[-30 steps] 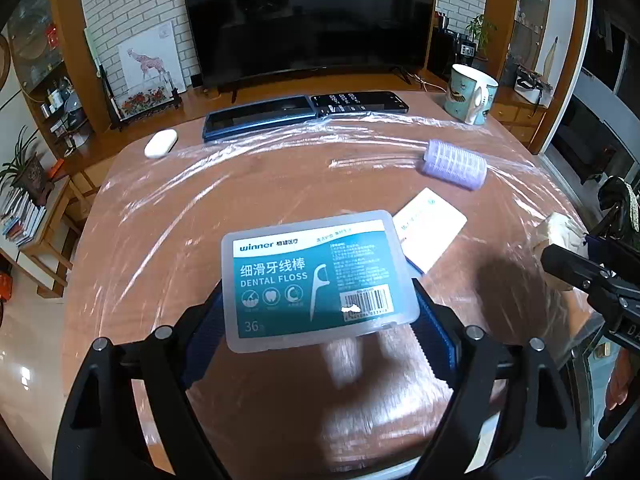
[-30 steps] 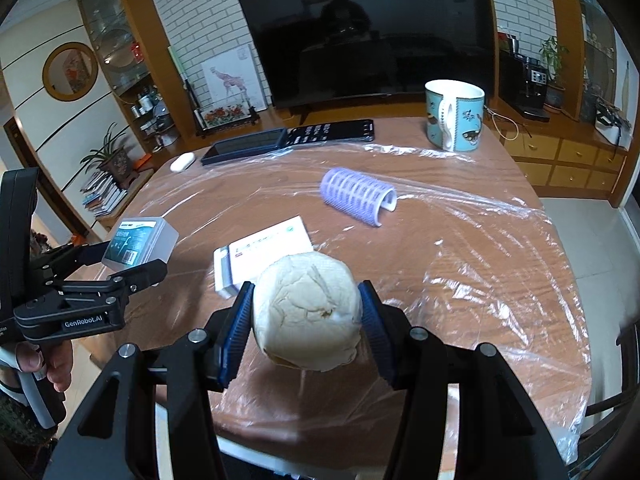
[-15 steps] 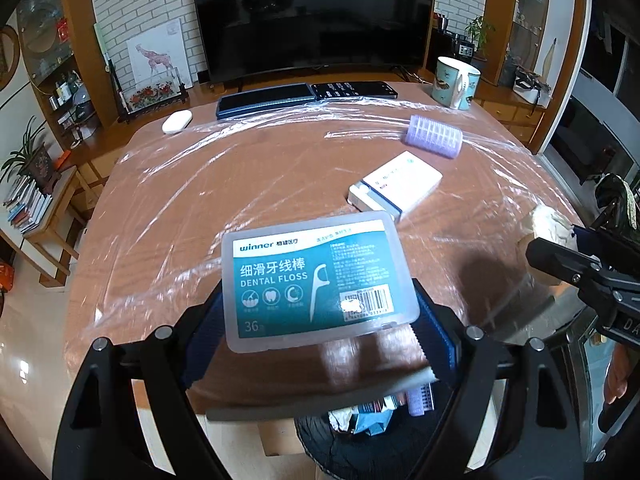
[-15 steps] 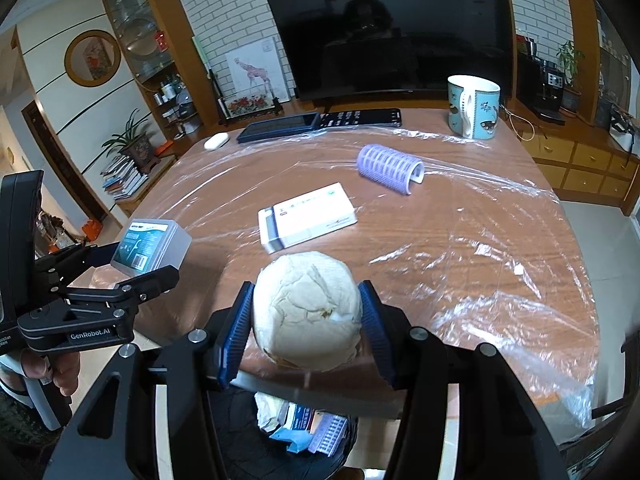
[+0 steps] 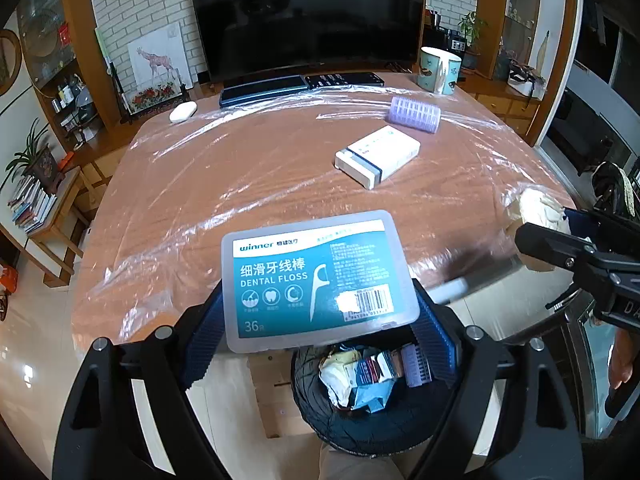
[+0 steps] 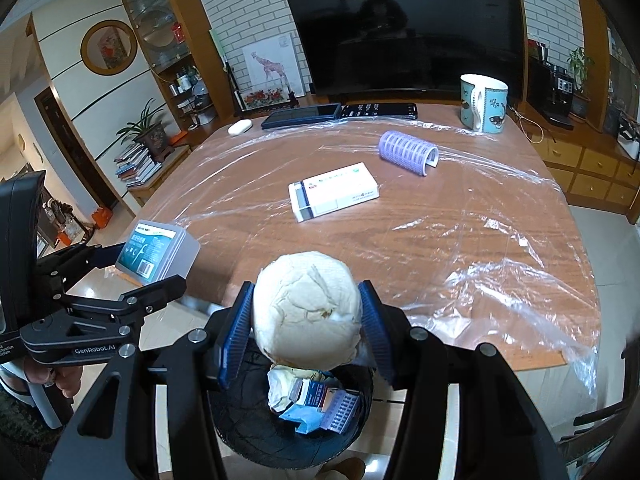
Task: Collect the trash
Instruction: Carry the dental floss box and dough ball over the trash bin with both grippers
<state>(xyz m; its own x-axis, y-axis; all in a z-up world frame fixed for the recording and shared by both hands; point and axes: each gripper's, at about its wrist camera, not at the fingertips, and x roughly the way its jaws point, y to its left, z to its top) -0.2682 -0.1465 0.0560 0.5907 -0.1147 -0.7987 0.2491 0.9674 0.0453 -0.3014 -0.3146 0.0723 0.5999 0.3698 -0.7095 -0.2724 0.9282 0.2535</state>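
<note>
Left wrist view: left gripper (image 5: 318,320) clamped on a dental floss box (image 5: 318,276), pads pressing its short sides, held above the near table edge with the black trash bin (image 5: 360,420) just below at 6 o'clock. White medicine box (image 5: 378,156) at 1 o'clock on the plastic-covered table (image 5: 224,184), purple hair roller (image 5: 416,114) beyond it. Right wrist view: right gripper (image 6: 306,330) pinching a crumpled paper ball (image 6: 306,308) directly over the bin (image 6: 248,436), already holding wrappers. Medicine box (image 6: 334,191) at 12 o'clock, roller (image 6: 408,152) at 1 o'clock, mug (image 6: 483,103) further back.
</note>
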